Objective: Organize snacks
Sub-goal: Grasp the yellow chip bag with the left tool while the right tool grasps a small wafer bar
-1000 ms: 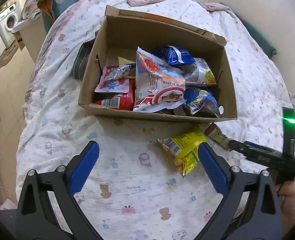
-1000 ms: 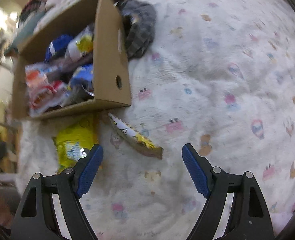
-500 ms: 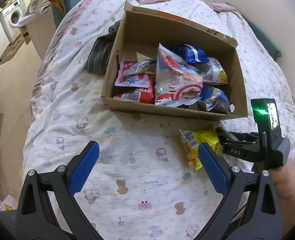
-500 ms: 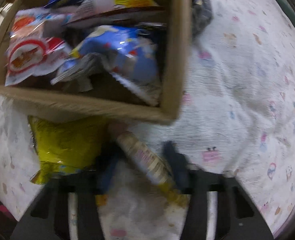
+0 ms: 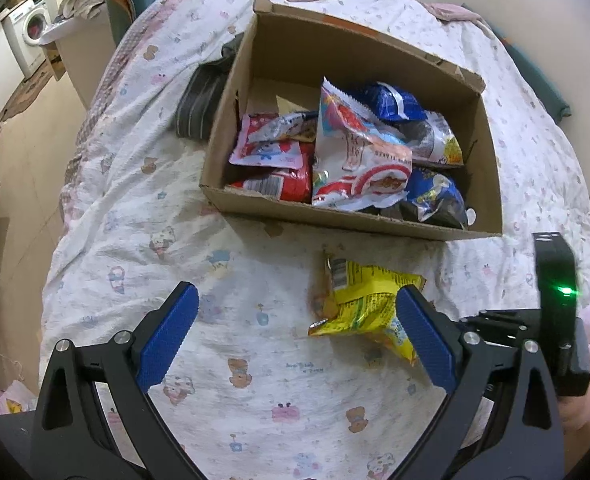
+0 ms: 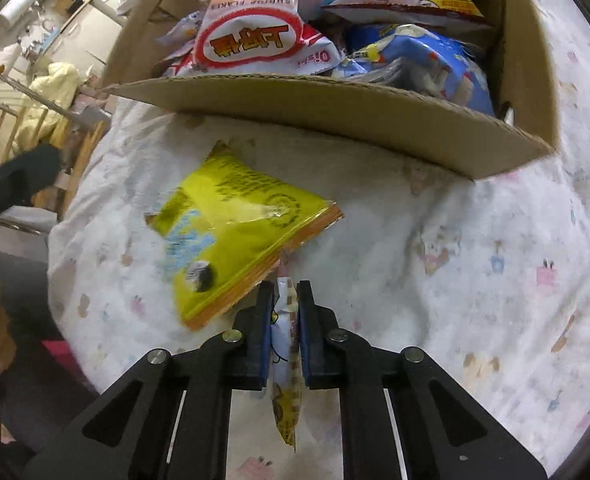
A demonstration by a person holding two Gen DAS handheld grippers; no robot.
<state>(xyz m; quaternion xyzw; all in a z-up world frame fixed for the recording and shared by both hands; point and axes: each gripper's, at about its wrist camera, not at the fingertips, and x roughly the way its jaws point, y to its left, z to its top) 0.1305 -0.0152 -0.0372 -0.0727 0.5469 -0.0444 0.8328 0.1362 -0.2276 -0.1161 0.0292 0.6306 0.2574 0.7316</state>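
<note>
The right gripper [image 6: 282, 300], whose blue pads stood wide apart over the bedspread a second ago, is now pressed together on the slim white-and-yellow snack packet [image 6: 285, 376] that then lay loose just in front of the box. The packet stands on edge between the pads, its lower end hanging behind them. The view has also swung in: a second ago the box sat far off at the upper left, and now its front wall fills the top of the right wrist picture.

The left gripper [image 5: 295, 336] remains spread wide above the white bedspread printed with small cartoon animals [image 5: 223, 280], with nothing between its pads; the box has drifted rightward in its view.

The crinkled yellow foil snack bag [image 6: 231, 236] lies flat on the bedspread just beside the held packet, between the grippers and the box. In the left wrist view its right end is hidden behind the right-hand pad. Its print is blurred in the right wrist view.

The open brown cardboard box [image 5: 347, 216] sits on the bed beyond it, heaped with red, white and blue snack bags [image 5: 359, 160]; the lower ones are buried. In the right wrist view its far wall is cut off. A dark striped cloth [image 5: 201, 108] is tucked partly behind the box's left wall.
</note>
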